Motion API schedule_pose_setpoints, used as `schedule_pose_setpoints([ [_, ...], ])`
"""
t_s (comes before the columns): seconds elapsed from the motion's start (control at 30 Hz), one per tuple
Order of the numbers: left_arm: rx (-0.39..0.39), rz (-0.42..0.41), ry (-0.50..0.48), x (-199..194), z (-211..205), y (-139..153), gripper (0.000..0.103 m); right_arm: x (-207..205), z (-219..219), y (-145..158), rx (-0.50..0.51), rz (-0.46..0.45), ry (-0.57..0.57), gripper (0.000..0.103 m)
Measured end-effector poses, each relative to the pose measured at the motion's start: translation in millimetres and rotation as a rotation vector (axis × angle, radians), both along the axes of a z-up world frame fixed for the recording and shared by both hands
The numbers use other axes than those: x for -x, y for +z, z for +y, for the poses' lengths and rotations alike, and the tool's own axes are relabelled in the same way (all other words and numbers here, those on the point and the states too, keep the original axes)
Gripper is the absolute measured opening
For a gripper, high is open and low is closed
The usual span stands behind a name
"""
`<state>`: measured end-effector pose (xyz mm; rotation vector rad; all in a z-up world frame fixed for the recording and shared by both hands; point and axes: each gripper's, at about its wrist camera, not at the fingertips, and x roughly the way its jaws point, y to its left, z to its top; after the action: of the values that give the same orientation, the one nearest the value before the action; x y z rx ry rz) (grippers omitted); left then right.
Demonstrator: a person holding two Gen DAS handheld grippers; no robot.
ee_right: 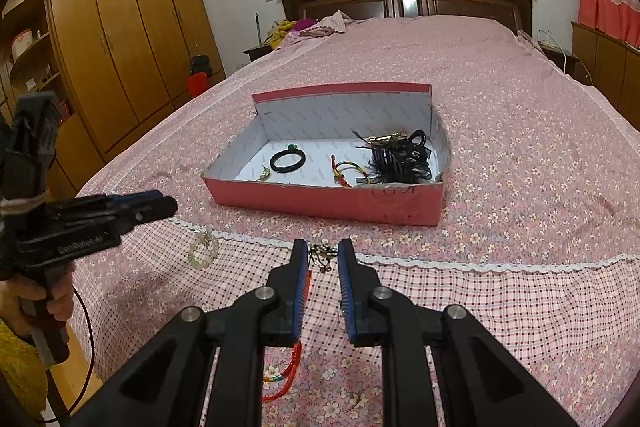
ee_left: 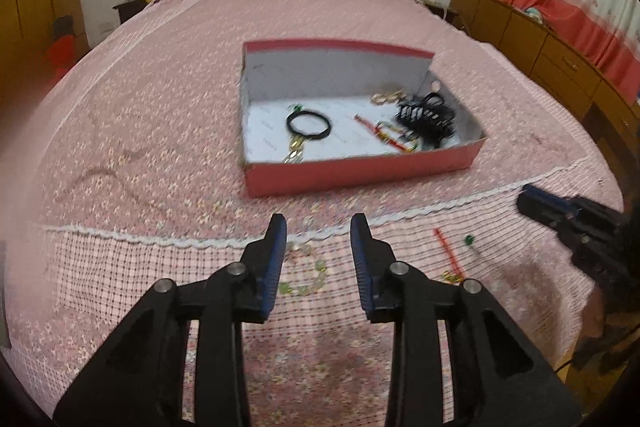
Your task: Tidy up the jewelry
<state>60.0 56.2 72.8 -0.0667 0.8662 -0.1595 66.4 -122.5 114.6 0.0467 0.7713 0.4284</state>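
Over on the left, the left gripper (ee_left: pixel 319 223) hangs above the checked edge of the pink bedspread (ee_left: pixel 160 107), jaws spread wide with nothing between them. Just past its fingertips lies a pale green bead bracelet (ee_left: pixel 305 277), flat on the cloth and untouched. A little to the right, a red cord (ee_left: pixel 449 255) sits on the bedspread with a small green bead (ee_left: pixel 469 239) beside it.

Centre stage: the red cardboard box (ee_right: pixel 320 201) stands open further up the bed, lid flap upright at the back. Inside, on the left, a black ring bangle (ee_right: pixel 287 160) with a tiny green piece just behind it; in the middle, a red-and-gold knotted cord (ee_right: pixel 348 173); at the right end, a tangled heap of black hair clips (ee_right: pixel 400 159) with something gold behind them.

Now the right side. The right gripper (ee_right: pixel 323 251) hovers low at the white lace trim, jaws partly open, narrower than the left pair. A small dark-and-gold trinket (ee_right: pixel 323 255) sits in the gap at the tips; whether the pads actually touch it I cannot tell. A red braided cord with coloured threads (ee_right: pixel 286 373) shows beneath that gripper, on the bedspread.
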Motion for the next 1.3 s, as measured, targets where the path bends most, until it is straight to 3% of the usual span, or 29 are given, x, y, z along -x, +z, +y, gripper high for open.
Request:
schedule_pose_setpoints([
  [0.27,-0.013,0.082,0.052,-6.3,13.3,-35.9,0.024,-1.3,-0.6,-5.0,0.0,0.013,-0.005,0.017],
  [0.67,-0.042,0.136,0.062,-19.3,12.2,-70.3,0.024,-1.4,-1.9,-10.3,-0.001,0.026,-0.009,0.017],
  [1.03,-0.045,0.111,0.033,-34.7,2.2,-79.3,0.008,-1.3,-3.6,-13.1,-0.005,0.034,-0.012,0.017],
  [1.13,-0.028,0.097,0.025,-35.0,0.0,-77.0,0.008,-1.9,-3.5,-13.0,-0.004,0.033,-0.011,0.017],
  [1.2,-0.012,0.088,0.018,-31.0,0.9,-72.7,0.0,-2.6,-4.0,-12.7,-0.004,0.031,-0.012,0.017],
  [1.3,-0.001,0.068,0.012,-25.4,0.2,-63.4,0.0,-3.9,-4.1,-11.8,-0.004,0.028,-0.012,0.017],
])
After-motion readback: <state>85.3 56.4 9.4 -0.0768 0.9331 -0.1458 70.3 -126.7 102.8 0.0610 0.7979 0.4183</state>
